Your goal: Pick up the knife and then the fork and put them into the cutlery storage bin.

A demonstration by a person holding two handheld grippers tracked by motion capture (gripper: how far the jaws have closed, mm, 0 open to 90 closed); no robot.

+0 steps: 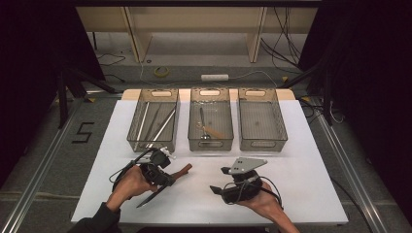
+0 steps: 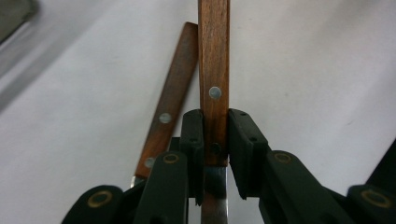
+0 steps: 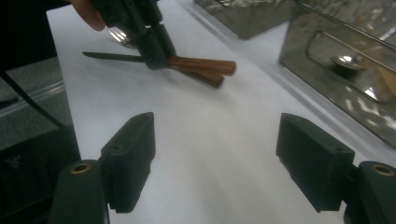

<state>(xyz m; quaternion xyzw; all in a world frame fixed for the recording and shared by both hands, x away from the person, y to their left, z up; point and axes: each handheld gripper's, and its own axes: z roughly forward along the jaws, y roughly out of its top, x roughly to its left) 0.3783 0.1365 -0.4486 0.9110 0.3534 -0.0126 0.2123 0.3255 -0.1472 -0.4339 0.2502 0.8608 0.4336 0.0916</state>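
Note:
My left gripper (image 1: 166, 179) (image 2: 215, 128) is shut on a knife (image 1: 180, 171) (image 2: 214, 70) at the point where its wooden handle meets the blade. The dark blade points toward the front left and the handle toward the bins; the knife hangs just above the white table (image 1: 291, 170). A second wooden-handled utensil (image 2: 170, 107) (image 3: 208, 79) lies on the table under it. In the right gripper view the left gripper (image 3: 152, 44) holds the knife (image 3: 201, 64) level. My right gripper (image 1: 219, 180) (image 3: 215, 135) stands open over bare table, its jaws wide apart with nothing between them.
Three wire bins line the back of the table. The left bin (image 1: 132, 127) holds several long metal utensils, and the middle bin (image 1: 191, 127) holds a spoon and a wooden-handled piece. The right bin (image 1: 283, 127) looks empty. Floor cables lie beyond the table.

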